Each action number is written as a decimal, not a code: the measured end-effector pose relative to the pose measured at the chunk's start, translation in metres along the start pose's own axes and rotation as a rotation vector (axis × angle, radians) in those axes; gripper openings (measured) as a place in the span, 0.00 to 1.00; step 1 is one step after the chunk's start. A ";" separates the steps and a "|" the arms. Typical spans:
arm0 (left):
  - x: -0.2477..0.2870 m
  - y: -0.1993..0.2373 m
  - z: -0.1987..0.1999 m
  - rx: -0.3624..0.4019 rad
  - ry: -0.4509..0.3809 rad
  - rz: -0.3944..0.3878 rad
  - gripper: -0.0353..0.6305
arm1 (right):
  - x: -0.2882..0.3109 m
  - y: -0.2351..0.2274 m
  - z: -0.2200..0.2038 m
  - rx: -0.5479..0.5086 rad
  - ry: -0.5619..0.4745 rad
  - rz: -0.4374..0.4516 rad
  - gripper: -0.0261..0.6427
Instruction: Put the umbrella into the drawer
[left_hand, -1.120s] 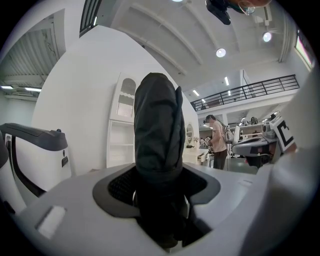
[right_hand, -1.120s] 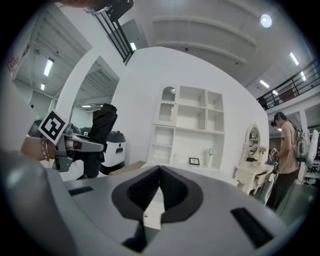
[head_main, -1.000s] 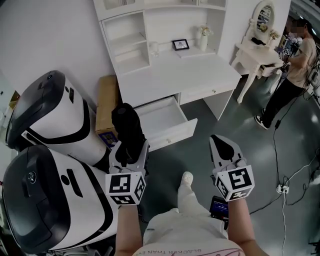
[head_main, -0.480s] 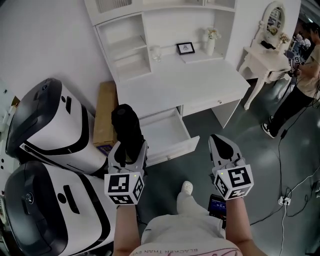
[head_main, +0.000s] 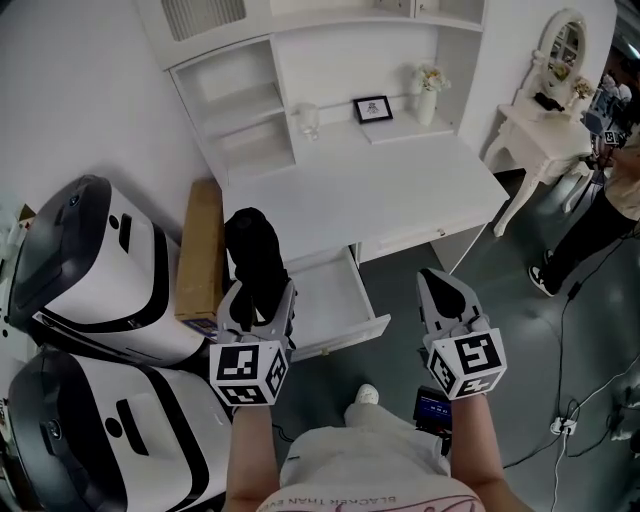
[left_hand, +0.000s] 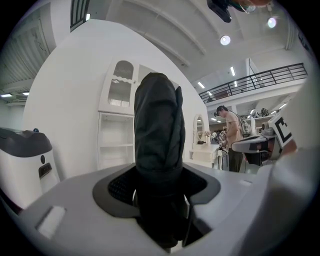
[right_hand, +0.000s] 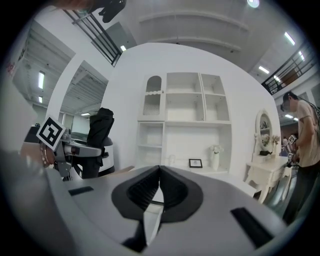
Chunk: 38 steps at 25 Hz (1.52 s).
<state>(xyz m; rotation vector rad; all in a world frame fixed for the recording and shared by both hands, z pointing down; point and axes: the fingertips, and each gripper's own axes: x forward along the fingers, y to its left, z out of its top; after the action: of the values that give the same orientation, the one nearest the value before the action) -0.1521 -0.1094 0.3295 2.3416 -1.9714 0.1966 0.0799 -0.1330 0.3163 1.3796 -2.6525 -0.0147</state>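
Note:
A folded black umbrella (head_main: 256, 262) in its sleeve stands upright between the jaws of my left gripper (head_main: 254, 305), which is shut on it; it fills the middle of the left gripper view as the umbrella (left_hand: 159, 150). My right gripper (head_main: 444, 295) is held level beside it with its jaws closed together and nothing between them (right_hand: 159, 192). Ahead stands the white desk (head_main: 380, 175) with its drawer (head_main: 330, 300) pulled open and bare inside. The left gripper with the umbrella is just left of the drawer's front.
Two large white-and-black rounded machines (head_main: 95, 265) stand at the left. A flat cardboard box (head_main: 200, 250) leans beside the desk. On the desk are a picture frame (head_main: 372, 108) and a vase (head_main: 429, 100). A white dressing table (head_main: 545, 135) and a person (head_main: 600, 215) are at the right; cables (head_main: 590, 380) lie on the floor.
Both grippers have moved forward toward the desk; the open drawer now lies closer, right in front of them. The umbrella stays gripped in the left gripper.

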 end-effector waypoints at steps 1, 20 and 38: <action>0.009 0.000 0.001 0.001 0.002 0.003 0.44 | 0.006 -0.006 0.000 0.000 0.000 0.003 0.05; 0.084 -0.010 -0.042 0.032 0.154 0.004 0.44 | 0.045 -0.057 -0.059 0.084 0.124 0.024 0.05; 0.123 -0.006 -0.134 0.016 0.415 -0.150 0.44 | 0.077 -0.046 -0.112 0.121 0.288 0.008 0.05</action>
<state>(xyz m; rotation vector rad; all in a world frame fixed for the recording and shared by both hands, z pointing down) -0.1325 -0.2095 0.4798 2.2172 -1.5985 0.6310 0.0896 -0.2156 0.4333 1.2930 -2.4523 0.3251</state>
